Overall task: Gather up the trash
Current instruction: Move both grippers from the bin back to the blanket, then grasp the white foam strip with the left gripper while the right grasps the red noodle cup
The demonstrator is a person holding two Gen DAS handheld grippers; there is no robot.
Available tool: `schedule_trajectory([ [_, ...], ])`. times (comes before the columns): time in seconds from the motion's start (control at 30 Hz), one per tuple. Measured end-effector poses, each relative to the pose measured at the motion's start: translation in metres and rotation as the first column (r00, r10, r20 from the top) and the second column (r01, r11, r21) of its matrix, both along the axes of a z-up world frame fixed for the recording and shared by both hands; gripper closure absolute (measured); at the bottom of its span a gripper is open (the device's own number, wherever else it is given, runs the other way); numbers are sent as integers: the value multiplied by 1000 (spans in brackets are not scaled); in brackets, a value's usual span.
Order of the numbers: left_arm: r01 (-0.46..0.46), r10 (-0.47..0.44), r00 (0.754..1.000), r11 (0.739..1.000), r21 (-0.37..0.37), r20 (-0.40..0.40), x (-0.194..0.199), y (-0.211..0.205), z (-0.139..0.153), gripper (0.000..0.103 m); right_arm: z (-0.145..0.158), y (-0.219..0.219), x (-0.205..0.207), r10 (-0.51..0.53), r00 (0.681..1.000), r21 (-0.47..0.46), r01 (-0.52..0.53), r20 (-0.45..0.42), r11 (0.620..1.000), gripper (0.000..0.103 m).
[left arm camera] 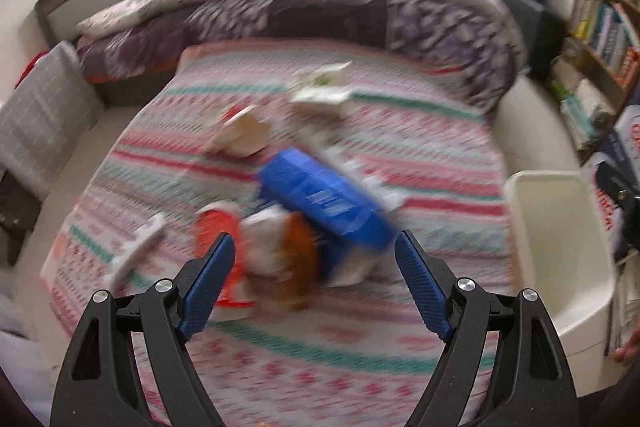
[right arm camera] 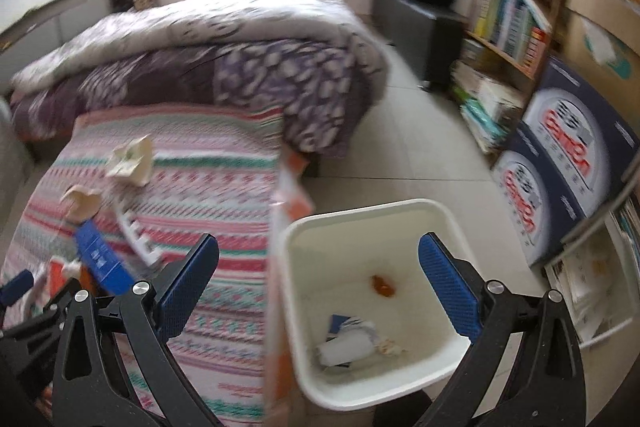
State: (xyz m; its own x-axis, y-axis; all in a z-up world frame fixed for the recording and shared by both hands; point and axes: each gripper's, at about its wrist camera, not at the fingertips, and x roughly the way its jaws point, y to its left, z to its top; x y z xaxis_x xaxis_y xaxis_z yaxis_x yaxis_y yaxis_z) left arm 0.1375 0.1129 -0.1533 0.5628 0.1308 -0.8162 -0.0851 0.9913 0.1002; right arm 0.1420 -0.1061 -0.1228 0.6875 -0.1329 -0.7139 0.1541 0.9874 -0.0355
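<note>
Trash lies on the striped bedspread (left arm camera: 360,347): a blue carton (left arm camera: 320,199), an orange and white wrapper pile (left arm camera: 276,259), an orange packet (left arm camera: 216,227), a white paper scrap (left arm camera: 136,251) and crumpled cream papers (left arm camera: 244,135) (left arm camera: 320,87). My left gripper (left arm camera: 316,247) is open and empty, just above the wrapper pile and the carton's near end. My right gripper (right arm camera: 320,255) is open and empty above the white bin (right arm camera: 400,223), which holds crumpled paper (right arm camera: 348,343) and an orange scrap (right arm camera: 384,285). The blue carton (right arm camera: 100,255) also shows in the right wrist view.
A folded purple quilt (left arm camera: 300,11) lies across the far end of the bed. The bin (left arm camera: 560,247) stands on the tiled floor at the bed's right side. A bookshelf (right arm camera: 516,7) and printed boxes (right arm camera: 568,163) line the right wall. A grey bag (left arm camera: 44,115) stands at the left.
</note>
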Motion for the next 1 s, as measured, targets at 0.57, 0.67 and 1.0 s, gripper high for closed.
schedule_trajectory([
  [0.57,-283,287,928,958,53,-236,11,201,-84,23,-37,182,-1,502,848,192,-471,-172,861,8],
  [0.67,-261,266,937,964,52,-229,18,205,-90,23,-49,213,-2,559,801,232,-514,-214,826,8],
  [1.0,-191,189,960,982,10,-207,17,204,-85,64,-91,274,12,595,739,356,-489,-315,796,32],
])
